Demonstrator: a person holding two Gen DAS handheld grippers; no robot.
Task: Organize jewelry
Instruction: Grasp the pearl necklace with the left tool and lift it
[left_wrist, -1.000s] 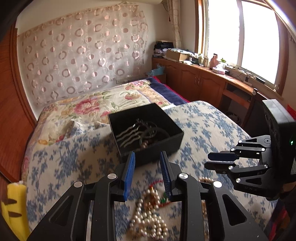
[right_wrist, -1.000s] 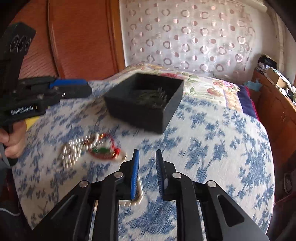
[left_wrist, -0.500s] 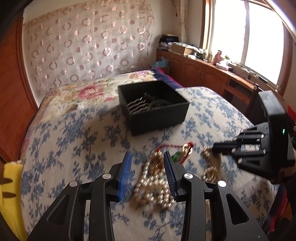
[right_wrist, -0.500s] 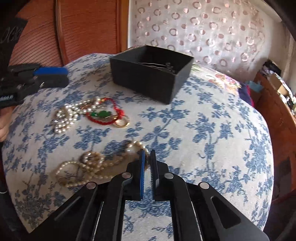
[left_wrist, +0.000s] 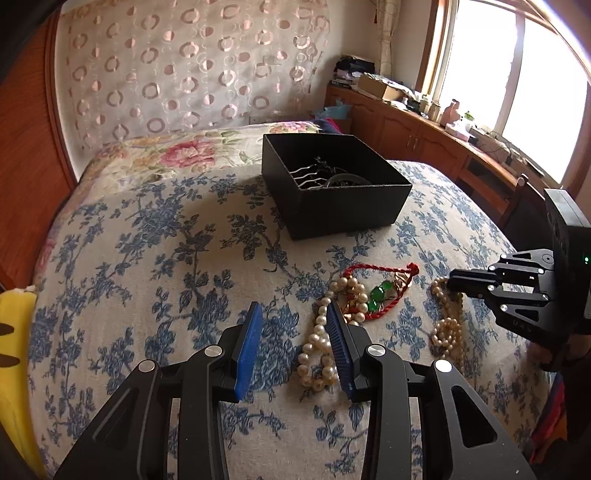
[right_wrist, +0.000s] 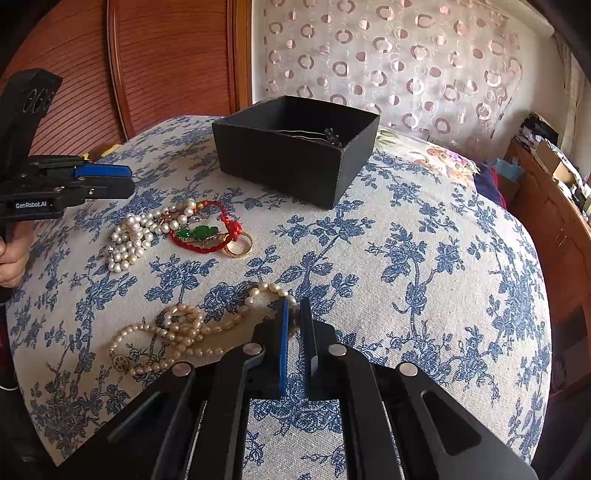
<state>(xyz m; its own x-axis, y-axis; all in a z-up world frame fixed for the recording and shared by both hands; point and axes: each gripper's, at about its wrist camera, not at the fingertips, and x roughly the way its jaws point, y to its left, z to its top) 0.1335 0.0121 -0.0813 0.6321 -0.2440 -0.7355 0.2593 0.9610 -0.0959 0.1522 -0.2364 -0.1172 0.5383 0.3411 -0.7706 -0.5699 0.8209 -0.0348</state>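
A black open box (left_wrist: 334, 184) (right_wrist: 295, 147) with metal hair pins inside stands on the blue-flowered bedspread. A cream pearl necklace (right_wrist: 177, 332) (left_wrist: 447, 325) lies in a loose heap. My right gripper (right_wrist: 294, 308) (left_wrist: 456, 285) is shut on one end of its strand. A white pearl string (right_wrist: 136, 236) (left_wrist: 321, 347), a red cord with green stones (right_wrist: 201, 232) (left_wrist: 380, 295) and a gold ring (right_wrist: 240, 247) lie together. My left gripper (left_wrist: 293, 319) (right_wrist: 122, 181) is open, low, its right finger beside the white pearls.
A floral quilt (left_wrist: 177, 155) lies behind the box. A wooden headboard panel (right_wrist: 166, 66) stands to the left, wooden cabinets (left_wrist: 424, 140) under the window to the right. A yellow soft toy (left_wrist: 14, 362) lies at the bed's left edge.
My right gripper closed on the cream pearl necklace's end. My left gripper drew back from the box and shifted left, so the white pearls now lie by its right finger.
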